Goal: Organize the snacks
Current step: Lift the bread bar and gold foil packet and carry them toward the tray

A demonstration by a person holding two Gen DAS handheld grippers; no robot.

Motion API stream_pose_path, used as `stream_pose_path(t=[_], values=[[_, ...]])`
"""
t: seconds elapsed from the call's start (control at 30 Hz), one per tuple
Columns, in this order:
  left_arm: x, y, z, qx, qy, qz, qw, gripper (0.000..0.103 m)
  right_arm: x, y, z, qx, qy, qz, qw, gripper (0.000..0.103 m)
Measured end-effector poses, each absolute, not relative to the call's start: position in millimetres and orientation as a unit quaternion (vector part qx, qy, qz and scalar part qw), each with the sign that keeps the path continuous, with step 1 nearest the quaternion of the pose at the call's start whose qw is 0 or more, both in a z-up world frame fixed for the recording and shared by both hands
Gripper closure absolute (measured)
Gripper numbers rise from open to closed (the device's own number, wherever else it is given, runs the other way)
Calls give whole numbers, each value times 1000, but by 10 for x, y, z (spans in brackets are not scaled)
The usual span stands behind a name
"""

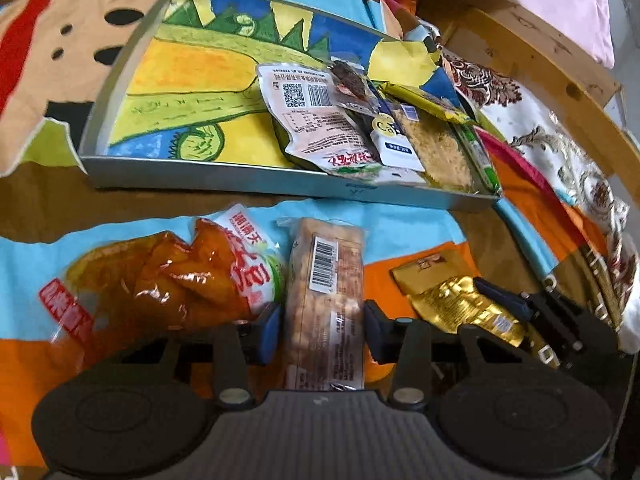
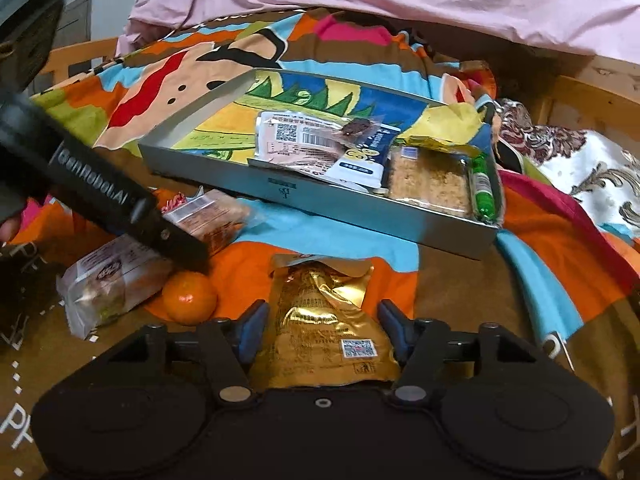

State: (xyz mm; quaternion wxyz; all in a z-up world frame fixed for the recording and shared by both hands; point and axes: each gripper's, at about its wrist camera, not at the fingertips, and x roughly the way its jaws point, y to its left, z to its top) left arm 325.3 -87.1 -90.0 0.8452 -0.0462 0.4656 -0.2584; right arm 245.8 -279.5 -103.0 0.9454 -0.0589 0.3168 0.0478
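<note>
On the bright patchwork bedspread (image 2: 460, 280), you are working just in front of a shallow grey tray (image 2: 360, 216) whose right end is already holding several packets: a white one (image 1: 308, 120) showing a QR code and barcode, a blue-and-white one (image 2: 362, 160) lettered "Ca", a clear pack of crumbly biscuit (image 2: 432, 184) and a green tube (image 2: 484, 188).

Your left tool (image 1: 320, 328) is sitting around a long clear-wrapped biscuit bar (image 1: 326, 292), barcode facing up, its blue pads pressing both sides of the wrapper, so it is gripping the bar. Beside it on the left is lying an orange snack bag (image 1: 172, 280) with Chinese characters too blurred to read.

Your right tool (image 2: 322, 332) is straddling a gold foil pouch (image 2: 320, 332) bearing a small QR sticker; its pads are resting against the pouch's edges, closed on it. "GenRobot AI" is showing on the left tool's black body in the right view. Near it are a tangerine (image 2: 188, 298) and a clear-wrapped cake (image 2: 108, 284).
</note>
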Motion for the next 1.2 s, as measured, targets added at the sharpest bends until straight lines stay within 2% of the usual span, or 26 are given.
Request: stream_pose_path(t=[0.33, 0.6, 0.9, 1.2], values=[[2842, -624, -750, -76, 476, -217, 849, 57, 2132, -2706, -869, -71, 321, 38, 944, 47], [2542, -373, -556, -128, 448, -218, 858, 57, 1829, -2620, -653, -71, 276, 45, 957, 47], [2663, -232, -110, -158, 358, -198, 898, 57, 1818, -2571, -389, -73, 174, 53, 981, 47], [3199, -185, 239, -167, 273, -159, 934, 57, 2472, -2411, -78, -51, 91, 66, 992, 47]])
